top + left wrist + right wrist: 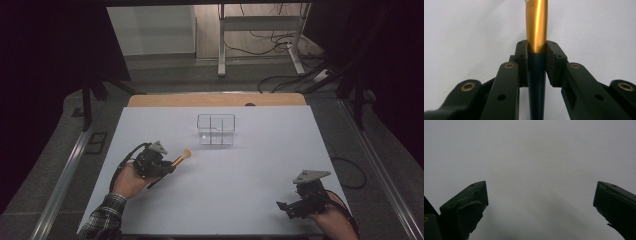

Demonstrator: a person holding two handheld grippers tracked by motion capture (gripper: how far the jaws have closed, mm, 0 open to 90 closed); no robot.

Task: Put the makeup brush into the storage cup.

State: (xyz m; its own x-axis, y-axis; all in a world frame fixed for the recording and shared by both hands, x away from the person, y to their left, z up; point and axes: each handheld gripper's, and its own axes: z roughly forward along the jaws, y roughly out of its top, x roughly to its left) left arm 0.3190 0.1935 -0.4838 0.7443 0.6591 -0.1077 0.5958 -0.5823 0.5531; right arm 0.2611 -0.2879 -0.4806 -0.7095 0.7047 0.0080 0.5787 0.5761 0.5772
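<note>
My left gripper is shut on a brush with a dark handle, a gold ferrule and a pale orange tip that points toward the middle of the table. In the left gripper view the pads clamp the brush right where the dark handle meets the gold ferrule. A clear plastic organiser box with inner dividers stands a little beyond the brush tip, apart from it. My right gripper rests near the table's front right edge, jaws wide apart; in the right gripper view nothing lies between its fingers.
The white tabletop has a wooden strip along its far edge. Beyond it stand a metal table frame and loose cables on the floor. Dark curtains close in both sides.
</note>
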